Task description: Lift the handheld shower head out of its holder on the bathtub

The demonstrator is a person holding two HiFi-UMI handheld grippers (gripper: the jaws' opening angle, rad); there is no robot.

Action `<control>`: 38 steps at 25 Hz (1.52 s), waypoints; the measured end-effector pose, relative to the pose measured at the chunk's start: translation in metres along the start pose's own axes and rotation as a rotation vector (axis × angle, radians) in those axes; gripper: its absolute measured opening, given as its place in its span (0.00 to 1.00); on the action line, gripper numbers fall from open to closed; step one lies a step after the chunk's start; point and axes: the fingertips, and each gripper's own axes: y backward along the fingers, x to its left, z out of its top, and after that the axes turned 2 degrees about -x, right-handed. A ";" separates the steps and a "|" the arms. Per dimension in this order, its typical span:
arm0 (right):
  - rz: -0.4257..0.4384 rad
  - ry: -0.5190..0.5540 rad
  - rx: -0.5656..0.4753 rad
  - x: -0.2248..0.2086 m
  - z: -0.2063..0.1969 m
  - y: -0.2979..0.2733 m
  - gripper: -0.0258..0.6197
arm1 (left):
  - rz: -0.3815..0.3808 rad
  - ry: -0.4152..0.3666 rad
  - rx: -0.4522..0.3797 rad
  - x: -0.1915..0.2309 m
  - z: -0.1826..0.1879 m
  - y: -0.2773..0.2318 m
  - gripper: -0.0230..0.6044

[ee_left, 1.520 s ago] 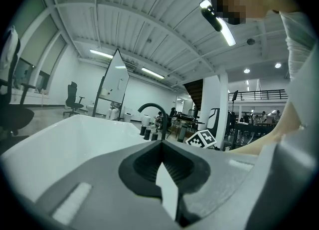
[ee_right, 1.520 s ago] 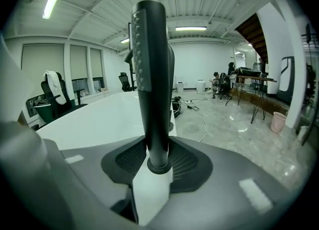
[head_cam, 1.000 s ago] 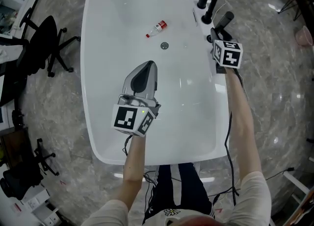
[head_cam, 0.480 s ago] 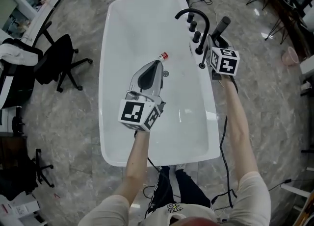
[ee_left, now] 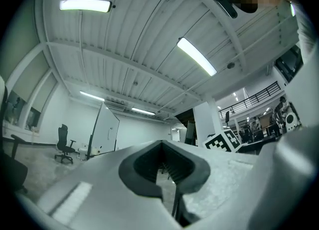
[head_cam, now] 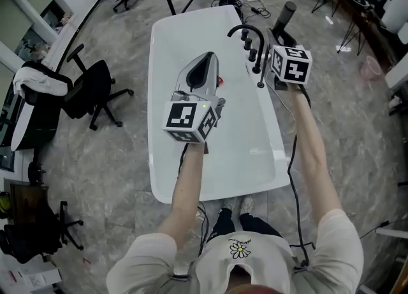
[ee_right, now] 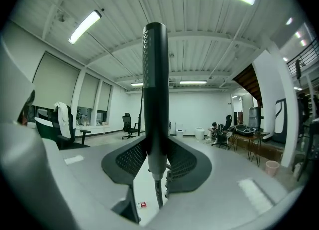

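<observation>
My right gripper (ee_right: 155, 160) is shut on the black stick-shaped shower head (ee_right: 154, 84), which stands upright between the jaws with its hose (ee_right: 158, 194) hanging below. From the head view the shower head (head_cam: 285, 18) pokes up beyond the right gripper's marker cube (head_cam: 291, 63), just outside the right rim of the white bathtub (head_cam: 167, 44). My left gripper (head_cam: 208, 58) hovers over the middle of the tub. Its jaws are closed to a point with nothing in them, and it (ee_left: 165, 171) faces out across the room.
A black arched faucet (head_cam: 247, 30) and several black knobs (head_cam: 253, 50) sit on the tub's right rim beside the right gripper. A small red-capped bottle (ee_right: 141, 204) lies in the tub. Office chairs (head_cam: 95, 92) and a tripod stand on the grey floor around it.
Both grippers have risen well above the tub. The right one carried the shower head up with it. The left gripper tilted from pointing down into the tub to nearly level.
</observation>
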 end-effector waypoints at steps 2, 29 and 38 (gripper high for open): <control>0.004 0.005 -0.034 0.008 0.025 0.021 0.28 | -0.006 -0.008 -0.005 -0.005 0.018 0.002 0.04; 0.069 0.042 -0.235 0.097 0.090 0.224 0.28 | -0.003 -0.045 -0.025 -0.062 0.069 0.047 0.04; 0.075 0.014 -0.241 0.099 0.090 0.221 0.28 | -0.003 -0.048 -0.013 -0.058 0.065 0.044 0.04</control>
